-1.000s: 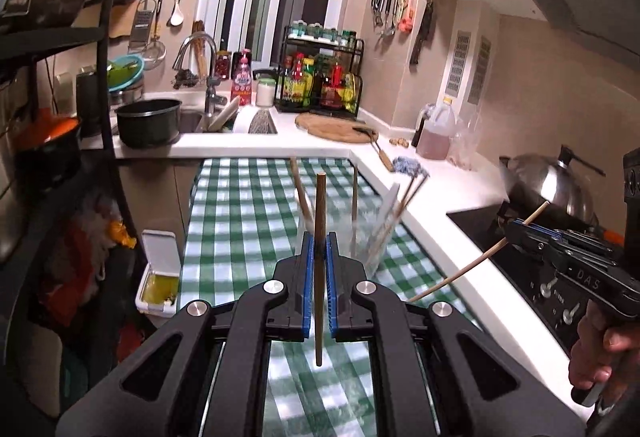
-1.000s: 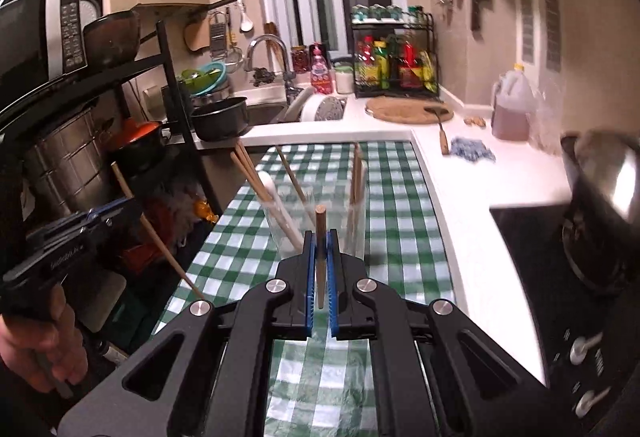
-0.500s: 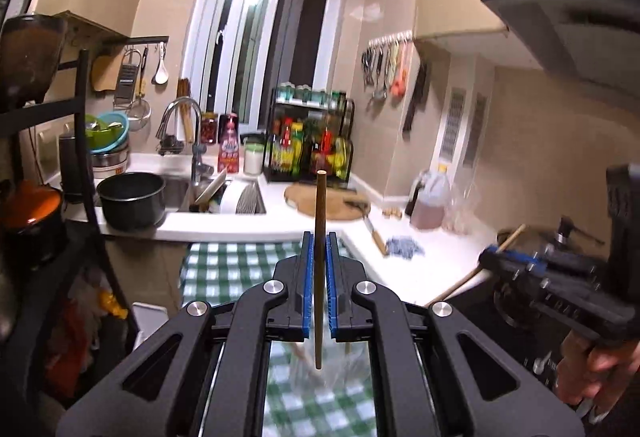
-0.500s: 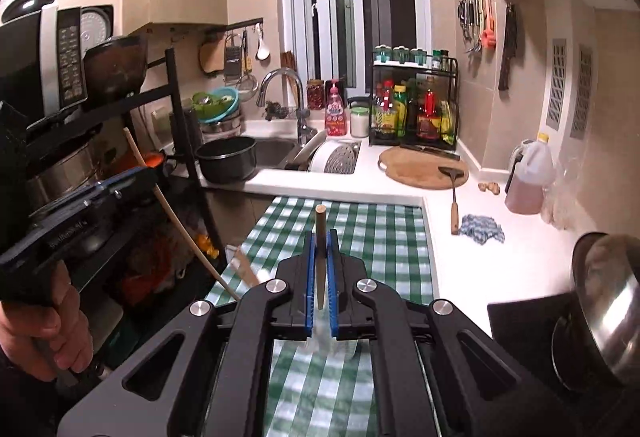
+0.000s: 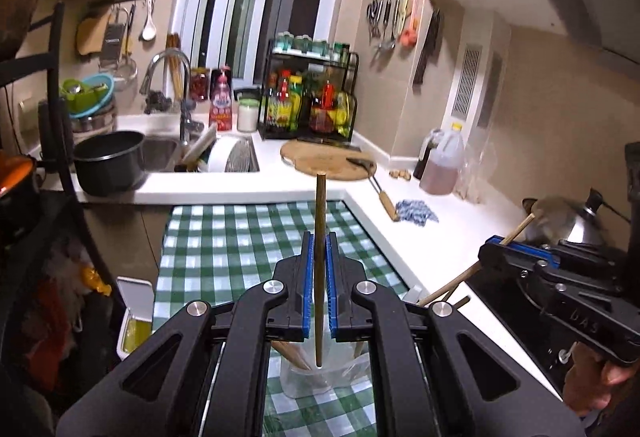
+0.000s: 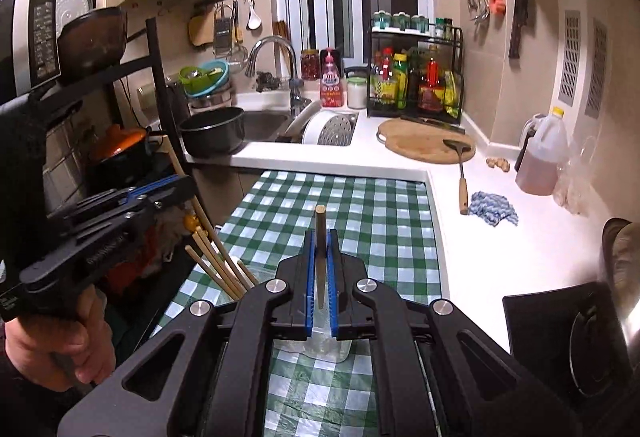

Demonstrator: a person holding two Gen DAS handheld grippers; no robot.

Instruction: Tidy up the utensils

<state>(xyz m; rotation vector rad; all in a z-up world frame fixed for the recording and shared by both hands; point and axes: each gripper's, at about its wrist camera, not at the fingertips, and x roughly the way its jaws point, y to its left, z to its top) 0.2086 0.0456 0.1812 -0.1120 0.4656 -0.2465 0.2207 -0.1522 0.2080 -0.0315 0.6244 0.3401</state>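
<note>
My left gripper [image 5: 319,237] is shut on a wooden chopstick [image 5: 319,213] held upright, its lower end just above a clear glass cup [image 5: 320,377] on the green checked cloth [image 5: 224,245]. My right gripper [image 6: 320,235] is shut on another wooden chopstick [image 6: 319,221], over the same cup [image 6: 328,347]. Several chopsticks [image 6: 216,269] lean in the cup. The right gripper [image 5: 516,255] shows in the left wrist view with its stick slanting down. The left gripper [image 6: 160,193] shows in the right wrist view.
White counter [image 6: 472,237] runs along the right with a blue rag [image 6: 492,207], spatula [image 6: 462,177], round wooden board [image 6: 424,141] and oil jug [image 6: 542,157]. Sink with black pot [image 6: 212,131] at the back. Black shelf rack [image 6: 156,85] stands left. Stove and wok [image 5: 560,217] at right.
Both grippers tilted up and then back down toward the cup, still holding their chopsticks. The cup now sits close under both grippers.
</note>
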